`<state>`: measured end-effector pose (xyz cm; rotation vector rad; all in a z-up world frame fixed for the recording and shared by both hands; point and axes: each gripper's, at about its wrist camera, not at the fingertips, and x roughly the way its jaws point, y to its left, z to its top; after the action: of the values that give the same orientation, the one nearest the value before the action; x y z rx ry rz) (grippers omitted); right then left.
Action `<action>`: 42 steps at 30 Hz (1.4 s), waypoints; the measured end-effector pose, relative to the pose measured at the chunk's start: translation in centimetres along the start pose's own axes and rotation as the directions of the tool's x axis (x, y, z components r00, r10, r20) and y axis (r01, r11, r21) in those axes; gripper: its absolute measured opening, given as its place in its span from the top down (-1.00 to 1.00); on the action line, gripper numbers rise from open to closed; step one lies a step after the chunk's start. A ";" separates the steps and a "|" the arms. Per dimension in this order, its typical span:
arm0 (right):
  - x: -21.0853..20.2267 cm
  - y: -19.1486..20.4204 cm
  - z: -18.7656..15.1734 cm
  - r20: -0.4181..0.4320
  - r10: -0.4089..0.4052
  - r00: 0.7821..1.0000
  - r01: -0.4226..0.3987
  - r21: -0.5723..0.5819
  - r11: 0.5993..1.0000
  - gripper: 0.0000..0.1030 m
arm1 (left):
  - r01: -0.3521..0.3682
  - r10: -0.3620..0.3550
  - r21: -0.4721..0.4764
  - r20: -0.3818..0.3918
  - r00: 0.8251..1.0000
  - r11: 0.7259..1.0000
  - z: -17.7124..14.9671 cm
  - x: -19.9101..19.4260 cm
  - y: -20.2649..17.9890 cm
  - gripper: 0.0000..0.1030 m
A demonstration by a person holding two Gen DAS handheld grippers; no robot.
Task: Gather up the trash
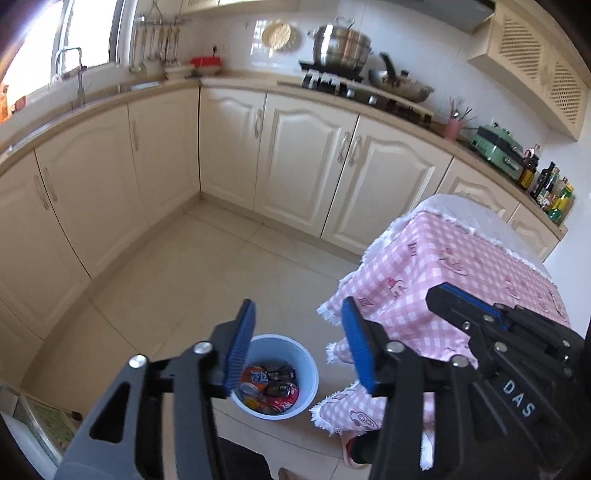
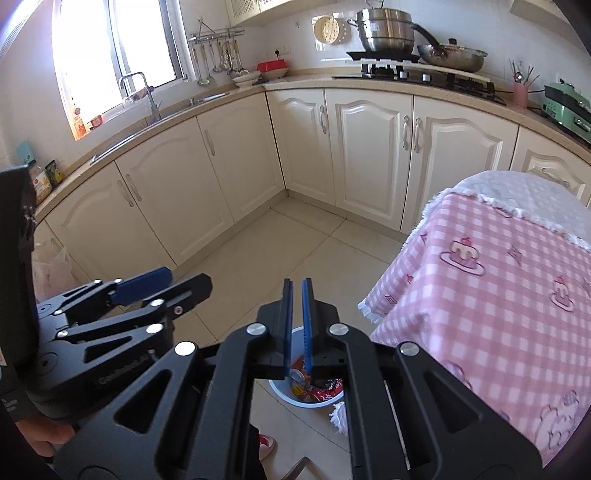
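A pale blue bin (image 1: pixel 275 376) stands on the tiled floor at the bottom centre of the left wrist view, beside the hanging corner of a table draped in a pink checked tablecloth (image 1: pixel 436 280). Inside it lie crushed drink cans and wrappers (image 1: pixel 271 386), red, orange and dark, covering the bottom of the bin.

The left gripper (image 1: pixel 297 345) hangs above the bin with its blue-padded jaws spread apart and nothing between them. The right gripper (image 2: pixel 297 325), at the lower centre of its own view, has its jaws drawn nearly together with only a thin gap, and nothing is visibly held. Both hover over the bin, close beside each other.

Judging from this, the collecting looks mostly or wholly done: trash sits in the bin, both grippers are empty, and no loose litter shows on the visible tabletop or floor.

Further out, cream cabinets (image 2: pixel 373 147) line the room. A sink and tap (image 2: pixel 147 92) sit at upper left under a bright window; a steel pot (image 2: pixel 386 31) and a pan (image 2: pixel 452 57) rest on the stove at the top. The tablecloth's fringed edge hangs near the bin's rim and could snag a reaching gripper.
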<state>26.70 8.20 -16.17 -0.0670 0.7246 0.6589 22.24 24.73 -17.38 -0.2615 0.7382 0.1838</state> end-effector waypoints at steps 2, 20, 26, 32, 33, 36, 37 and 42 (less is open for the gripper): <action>-1.7 0.0 -0.4 0.016 -0.004 1.000 0.004 0.004 1.000 0.88 | -0.008 0.008 0.017 0.023 1.000 1.000 -0.4 -1.8 -0.5 -0.12; -21.6 0.8 -6.7 0.280 -0.228 0.933 0.232 0.020 0.973 -0.33 | 0.072 -0.116 0.179 0.251 0.961 0.981 -5.2 -19.6 -7.0 -0.54; -27.2 0.9 -8.8 0.376 -0.330 0.866 0.340 0.043 0.939 -0.49 | 0.118 -0.190 0.224 0.335 0.923 0.967 -6.5 -24.7 -9.9 -0.59; -30.5 1.3 -10.5 0.451 -0.385 0.805 0.405 0.056 0.912 -0.71 | 0.118 -0.223 0.252 0.448 0.866 0.961 -8.3 -29.2 -11.7 -0.71; -31.1 1.5 -10.7 0.470 -0.393 0.790 0.416 0.059 0.907 -0.73 | 0.116 -0.230 0.259 0.469 0.853 0.959 -8.7 -29.9 -12.0 -0.71; -32.3 2.0 -11.2 0.503 -0.399 0.767 0.430 0.060 0.901 -0.79 | 0.091 -0.224 0.271 0.515 0.827 0.958 -9.4 -31.3 -12.7 -0.72; -32.6 2.1 -11.4 0.512 -0.395 0.763 0.427 0.061 0.902 -0.80 | 0.079 -0.217 0.272 0.527 0.822 0.959 -9.6 -31.6 -12.8 -0.72; -33.5 2.4 -12.2 0.540 -0.407 0.737 0.444 0.067 0.893 -0.83 | 0.070 -0.225 0.290 0.544 0.808 0.954 -10.4 -32.4 -13.6 -0.73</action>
<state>-0.60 -11.25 -3.75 -0.0996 0.1158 0.2285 -4.50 6.35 -0.29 -0.0048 0.1284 0.0076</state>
